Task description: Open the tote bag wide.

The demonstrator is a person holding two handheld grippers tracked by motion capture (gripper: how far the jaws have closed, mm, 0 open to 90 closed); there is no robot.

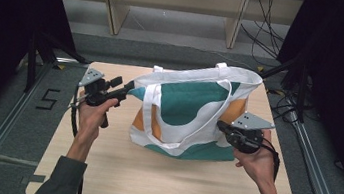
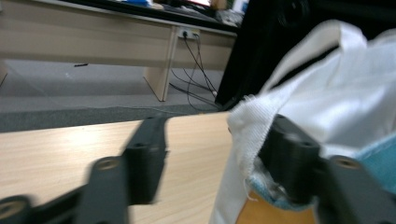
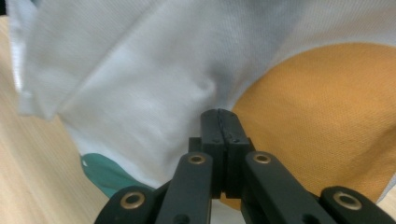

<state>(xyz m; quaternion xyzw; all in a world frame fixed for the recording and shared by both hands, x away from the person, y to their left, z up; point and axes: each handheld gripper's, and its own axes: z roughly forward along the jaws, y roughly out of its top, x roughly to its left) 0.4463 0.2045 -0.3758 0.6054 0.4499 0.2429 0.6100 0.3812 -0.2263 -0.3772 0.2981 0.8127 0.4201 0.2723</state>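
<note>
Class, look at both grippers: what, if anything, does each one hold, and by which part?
The left gripper is open, one jaw inside the tote bag at its rim corner, gripping nothing. The right gripper is shut against the bag's side; whether it pinches fabric cannot be told.

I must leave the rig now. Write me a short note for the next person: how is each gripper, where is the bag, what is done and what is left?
Left gripper: open, one of its fingers inside the tote bag's rim at the corner, the other outside; not yet closed.
Right gripper: shut, tips pressed against the bag's side, no cloth visibly pinched.
Tote bag: stands on the wooden table, mouth open, handles hanging.
Done: bag upright and open.
Left: probably close the left fingers on the rim, then carry on handling the bag.
</note>
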